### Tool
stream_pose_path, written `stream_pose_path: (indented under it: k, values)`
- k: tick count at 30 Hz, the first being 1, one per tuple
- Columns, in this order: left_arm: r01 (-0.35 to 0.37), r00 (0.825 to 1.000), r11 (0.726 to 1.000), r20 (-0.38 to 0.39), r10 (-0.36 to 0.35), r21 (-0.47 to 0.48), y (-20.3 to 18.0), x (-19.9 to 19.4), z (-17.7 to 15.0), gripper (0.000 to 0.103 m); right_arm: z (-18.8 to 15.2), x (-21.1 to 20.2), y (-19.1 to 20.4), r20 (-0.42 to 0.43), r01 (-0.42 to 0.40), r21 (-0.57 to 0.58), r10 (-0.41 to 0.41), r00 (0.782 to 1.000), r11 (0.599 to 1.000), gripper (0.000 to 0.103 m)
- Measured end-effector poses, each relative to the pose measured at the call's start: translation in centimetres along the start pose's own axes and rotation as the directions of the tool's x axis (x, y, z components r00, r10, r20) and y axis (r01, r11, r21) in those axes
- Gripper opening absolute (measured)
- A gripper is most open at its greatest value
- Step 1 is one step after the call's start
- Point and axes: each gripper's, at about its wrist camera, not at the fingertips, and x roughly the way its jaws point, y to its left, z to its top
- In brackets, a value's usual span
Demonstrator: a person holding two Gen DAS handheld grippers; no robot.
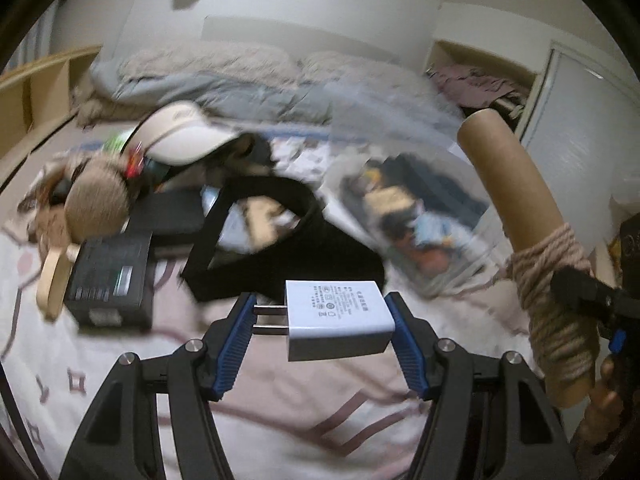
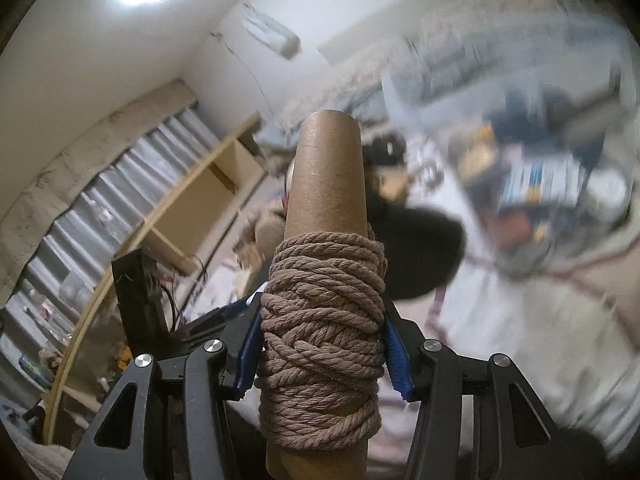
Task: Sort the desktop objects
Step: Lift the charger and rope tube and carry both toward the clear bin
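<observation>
My left gripper (image 1: 325, 316) is shut on a white USB charger plug (image 1: 338, 320), its two prongs pointing left, held above the patterned bedspread. My right gripper (image 2: 322, 340) is shut on a cardboard tube wound with brown rope (image 2: 324, 320), held upright. The same tube (image 1: 532, 248) shows at the right of the left wrist view, with the right gripper (image 1: 592, 300) clamped on it. A clear plastic bin (image 1: 412, 216) of mixed items lies on the bed beyond the charger.
On the bedspread (image 1: 280, 400) lie a black box (image 1: 110, 280), a black strap or pouch (image 1: 280, 240), a white cap (image 1: 180, 136), a round wooden brush (image 1: 96, 204). Pillows and a duvet (image 1: 240, 80) lie behind. A wooden shelf (image 2: 192, 200) runs along the left.
</observation>
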Motion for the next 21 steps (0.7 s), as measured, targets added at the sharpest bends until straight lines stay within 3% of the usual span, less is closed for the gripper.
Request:
stream_pose_path:
  k: [4,11,21]
  values:
    - [0.064,0.998,0.998,0.025,-0.064,0.000,-2.0,0.3,3.3,0.065,2.9,-3.2,-0.7,0.105,0.021,-0.027,-0.018,0.994,0.999,0.054]
    - [0.155,0.986,0.987,0.060,-0.157,0.037,-6.5,1.9,9.1,0.065,7.8,-7.6,-3.4,0.265,0.110,-0.025,-0.100,0.959,0.994,0.054]
    - [0.174,0.982,0.981,0.064,-0.179,0.084,-11.5,6.2,16.6,0.065,12.4,-7.3,-7.2,0.282,0.146,-0.002,-0.139,0.949,0.989,0.054]
